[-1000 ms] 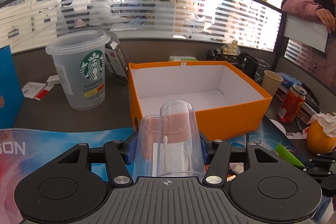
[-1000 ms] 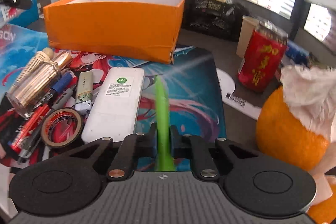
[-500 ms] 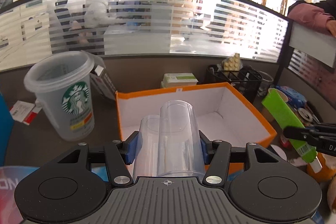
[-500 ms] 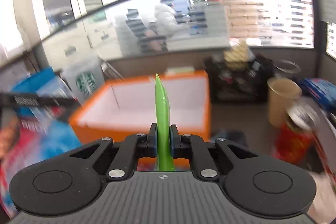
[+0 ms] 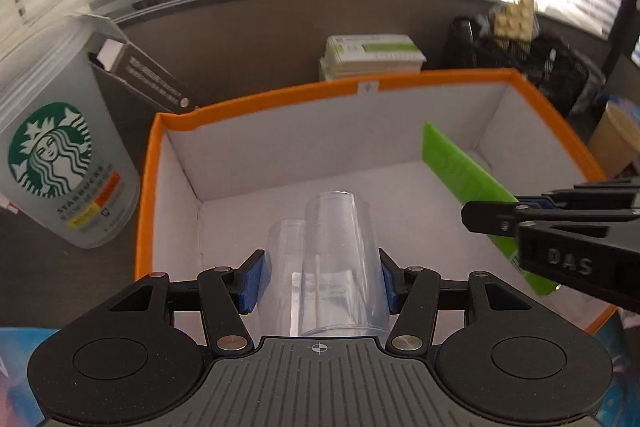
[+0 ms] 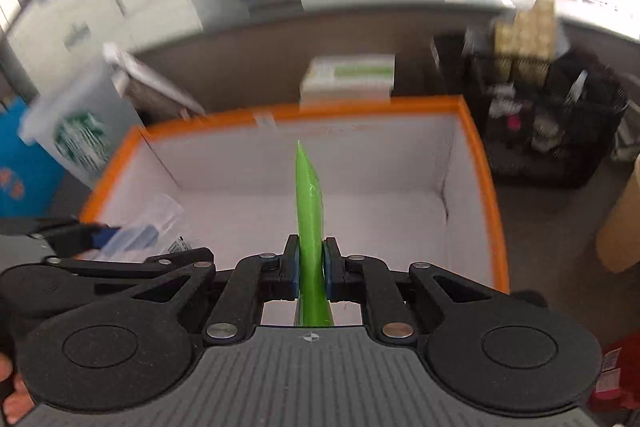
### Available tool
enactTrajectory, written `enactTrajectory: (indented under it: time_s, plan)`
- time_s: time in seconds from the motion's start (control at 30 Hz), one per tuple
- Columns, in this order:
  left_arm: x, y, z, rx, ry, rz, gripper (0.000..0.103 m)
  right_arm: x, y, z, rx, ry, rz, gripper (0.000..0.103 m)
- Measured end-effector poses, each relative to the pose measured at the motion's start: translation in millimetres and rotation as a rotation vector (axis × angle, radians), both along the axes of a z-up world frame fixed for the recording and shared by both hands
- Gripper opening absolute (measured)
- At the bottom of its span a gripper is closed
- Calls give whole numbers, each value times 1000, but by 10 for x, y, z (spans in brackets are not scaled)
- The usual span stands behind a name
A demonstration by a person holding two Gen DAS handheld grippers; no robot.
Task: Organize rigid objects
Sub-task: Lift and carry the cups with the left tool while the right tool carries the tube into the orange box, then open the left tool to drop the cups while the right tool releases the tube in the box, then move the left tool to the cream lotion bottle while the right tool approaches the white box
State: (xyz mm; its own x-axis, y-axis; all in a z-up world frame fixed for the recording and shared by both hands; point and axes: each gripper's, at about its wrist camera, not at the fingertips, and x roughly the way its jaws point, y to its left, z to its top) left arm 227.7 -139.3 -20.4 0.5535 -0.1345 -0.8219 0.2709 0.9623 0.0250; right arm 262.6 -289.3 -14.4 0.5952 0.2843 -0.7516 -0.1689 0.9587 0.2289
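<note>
Orange box [image 5: 168,163], white inside, sits beside a Starbucks cup [image 5: 60,163]. Left gripper [image 5: 320,279] is clamped on a clear plastic container [image 5: 336,259], held over the box interior. Right gripper [image 6: 311,267] is closed tight on a flat green item [image 6: 308,203], also over the box.

clear glossy plastic cups [image 5: 336,267], matt cardboard box [image 5: 280,155], smooth green plastic [image 6: 309,211].

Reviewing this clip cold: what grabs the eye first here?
The orange box, open and white inside, fills the middle of both views. Over it, the left gripper clamps a clear plastic container, while the right gripper pinches a flat green packet. A Starbucks cup stands left of the box.
</note>
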Motion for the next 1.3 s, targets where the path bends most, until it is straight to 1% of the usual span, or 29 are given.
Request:
enactTrajectory:
  time_s: [0.07, 0.13, 0.23, 0.3, 0.37, 0.43, 0.5, 0.53, 0.57, 0.6, 0.7, 0.73, 0.8, 0.87, 0.93, 0.97, 1.03, 1.07, 1.13, 1.17, 1.23, 1.3]
  plan:
    - [-7, -61, -56, 48, -3, -20, 54, 23, 39, -105, -44, 30, 10, 11]
    - [31, -88, -97, 62, 6, -26, 54, 74, 53, -197, -80, 58, 12, 11]
    - [47, -126, -77, 88, -1, -37, 54, 120, 71, -279, -120, 90, 18, 11]
    - [61, -164, -80, 117, 2, -50, 54, 126, 99, -257, -150, 88, 25, 11]
    - [88, -183, -74, 124, 24, -58, 55, 129, 131, -257, -175, 100, 35, 11]
    - [107, -156, -70, 114, 37, -35, 55, 132, 134, -278, -183, 112, 35, 11]
    - [136, -135, -91, 115, 46, -7, 62, 123, 135, -306, -179, 115, 33, 11]
    - [137, -126, -97, 110, 45, 0, 71, 107, 127, -298, -176, 109, 30, 13]
    - [134, -126, -101, 109, 41, -2, 74, 107, 123, -295, -176, 103, 27, 16]
    - [124, -134, -107, 114, 41, -4, 75, 106, 128, -286, -176, 98, 27, 23]
    - [75, -145, -97, 122, 25, -12, 78, 71, 111, -261, -185, 82, 22, 24]
    - [57, -143, -69, 117, 16, -14, 79, 47, 91, -242, -179, 73, 21, 24]
    - [9, -122, 43, 101, -20, -2, 87, 9, 33, -169, -148, 46, 14, 25]
    - [-105, -61, 227, 67, -98, 9, 96, -62, -53, -33, -98, 4, 0, 25]
    - [-258, 24, 419, 35, -179, 12, 100, -183, -142, 136, -47, -48, -7, 30]
    - [-347, 80, 501, 22, -217, 20, 103, -260, -183, 220, -23, -78, -10, 31]
    - [-555, 216, 614, -7, -284, 37, 103, -438, -243, 364, 17, -135, -4, 34]
    - [-677, 298, 633, -21, -306, 37, 103, -556, -269, 421, 34, -167, 4, 37]
    - [-947, 469, 583, -40, -336, 42, 103, -847, -315, 480, 48, -232, 19, 44]
    - [-1068, 546, 518, -42, -337, 47, 103, -1017, -315, 482, 41, -267, 37, 46]
    - [-1257, 666, 342, -33, -323, 66, 103, -1380, -283, 414, -1, -320, 77, 47]
    - [-1376, 744, 155, -21, -288, 93, 103, -1678, -217, 257, -66, -336, 98, 47]
